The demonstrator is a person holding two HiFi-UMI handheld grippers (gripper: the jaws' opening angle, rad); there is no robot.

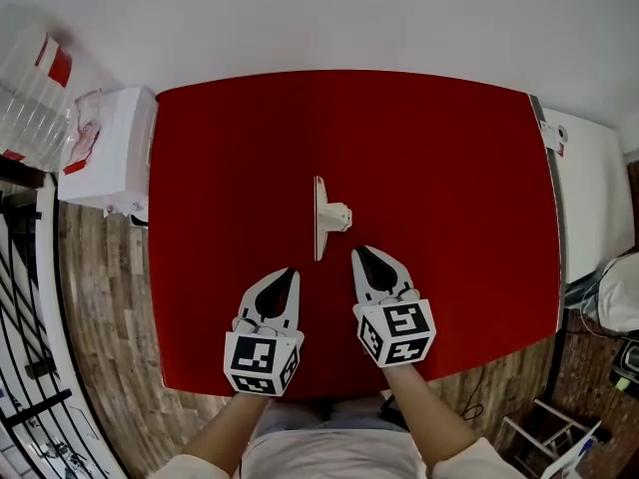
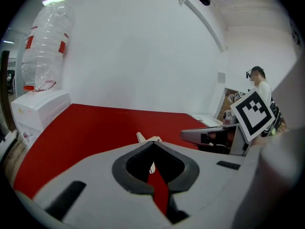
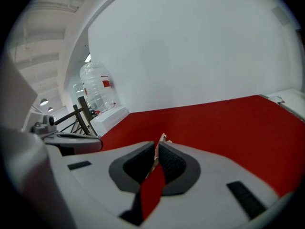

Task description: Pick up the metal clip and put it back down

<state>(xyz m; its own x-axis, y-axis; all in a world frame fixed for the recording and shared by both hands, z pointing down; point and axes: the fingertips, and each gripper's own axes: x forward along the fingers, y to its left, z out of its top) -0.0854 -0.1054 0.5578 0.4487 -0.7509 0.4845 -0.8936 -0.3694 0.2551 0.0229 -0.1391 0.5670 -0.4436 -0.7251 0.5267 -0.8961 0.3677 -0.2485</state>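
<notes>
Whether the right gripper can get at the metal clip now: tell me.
Probably yes: the right gripper sits just short of the metal clip, only bare red table between. Its jaws are shut and must open first.

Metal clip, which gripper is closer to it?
Right, by a little. The right gripper is just right of the near end of the metal clip; the left gripper sits left of it and farther back.
</notes>
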